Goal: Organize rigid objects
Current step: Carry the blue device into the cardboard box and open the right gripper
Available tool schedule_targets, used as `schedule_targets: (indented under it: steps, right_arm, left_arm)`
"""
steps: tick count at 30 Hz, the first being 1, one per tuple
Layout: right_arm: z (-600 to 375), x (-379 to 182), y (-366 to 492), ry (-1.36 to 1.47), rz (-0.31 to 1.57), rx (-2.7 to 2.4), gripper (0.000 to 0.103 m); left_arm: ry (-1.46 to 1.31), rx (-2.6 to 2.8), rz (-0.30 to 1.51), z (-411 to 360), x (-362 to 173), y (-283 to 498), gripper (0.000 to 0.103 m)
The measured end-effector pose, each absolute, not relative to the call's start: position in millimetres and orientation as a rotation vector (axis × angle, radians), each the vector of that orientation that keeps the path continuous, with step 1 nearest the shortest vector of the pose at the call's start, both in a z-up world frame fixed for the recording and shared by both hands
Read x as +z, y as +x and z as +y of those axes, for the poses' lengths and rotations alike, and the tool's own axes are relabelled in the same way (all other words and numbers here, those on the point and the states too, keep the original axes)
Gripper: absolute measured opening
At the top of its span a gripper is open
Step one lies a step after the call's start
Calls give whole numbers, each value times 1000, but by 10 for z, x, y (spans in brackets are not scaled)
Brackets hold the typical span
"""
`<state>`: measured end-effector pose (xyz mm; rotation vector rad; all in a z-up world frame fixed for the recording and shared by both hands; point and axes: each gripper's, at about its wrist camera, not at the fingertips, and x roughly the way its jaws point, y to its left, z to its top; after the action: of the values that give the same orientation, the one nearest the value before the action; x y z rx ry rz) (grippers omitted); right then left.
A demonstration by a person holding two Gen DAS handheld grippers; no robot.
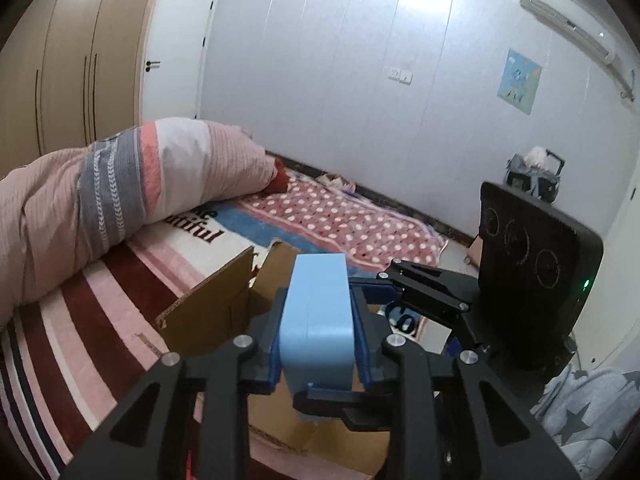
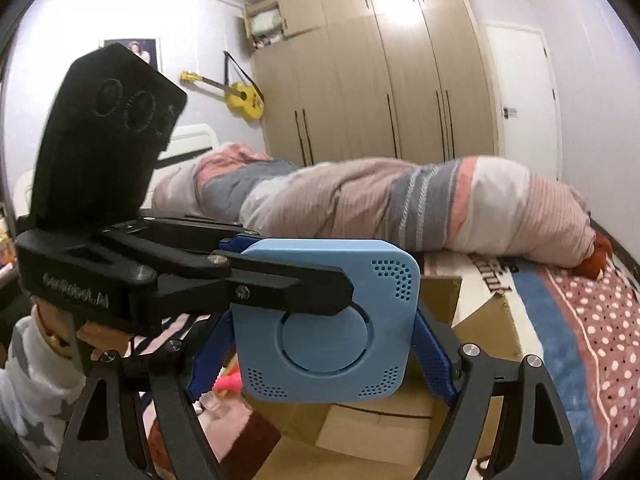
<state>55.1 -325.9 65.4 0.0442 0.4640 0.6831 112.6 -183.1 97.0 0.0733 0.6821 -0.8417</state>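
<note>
A light blue square plastic box [image 1: 316,304] with a round lid and vent holes [image 2: 328,320] hangs in the air over an open cardboard box [image 1: 208,312]. My left gripper [image 1: 318,312] is shut on its two flat faces, seen edge-on between the blue pads [image 1: 276,356]. In the right wrist view, the left gripper [image 2: 288,284] reaches in from the left across the box's face. My right gripper [image 2: 324,320] straddles the box's width, its blue pads [image 2: 436,360] against the two side edges. The right gripper [image 1: 404,292] also appears beside the box in the left wrist view.
The cardboard box [image 2: 480,320] rests on a bed with a striped blanket [image 1: 100,320] and a red dotted one [image 1: 340,216]. A rolled pink and grey duvet [image 2: 380,200] lies across the bed. A wardrobe [image 2: 380,80] stands behind. A star-patterned sleeve [image 2: 36,400] shows low left.
</note>
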Motion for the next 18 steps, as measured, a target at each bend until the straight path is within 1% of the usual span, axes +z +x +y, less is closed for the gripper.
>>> schedule_targets:
  steps: [7,10,12,14,16,17,18]
  right_arm:
    - [-3349,367,938,86,633,653,79]
    - [-3358,264,1040,78,694,636,80]
    - [-3339,230,1042,42,720,616,80]
    - [-3278,215,1047,-7,717,582,80]
    - [-3227,226,1001,-45,701,564,87]
    - [-3211,244,974,-54,689,567,87]
    - [-3193,267,949,-62,671,572,89]
  left_arm:
    - [67,-845,812,-2044,627,1417,27]
    - [81,-827,840,-2105,533,1475,30]
    - [94,-794,827,-2104,529,1461,36]
    - [86,-783,797,-2049,579,1433,59]
    - [66,-767,747,-1908,684,1371,70]
    - [57,-758,728,-1836,737,1346,73]
    - [46,-742,704,-1730,805,1296,74]
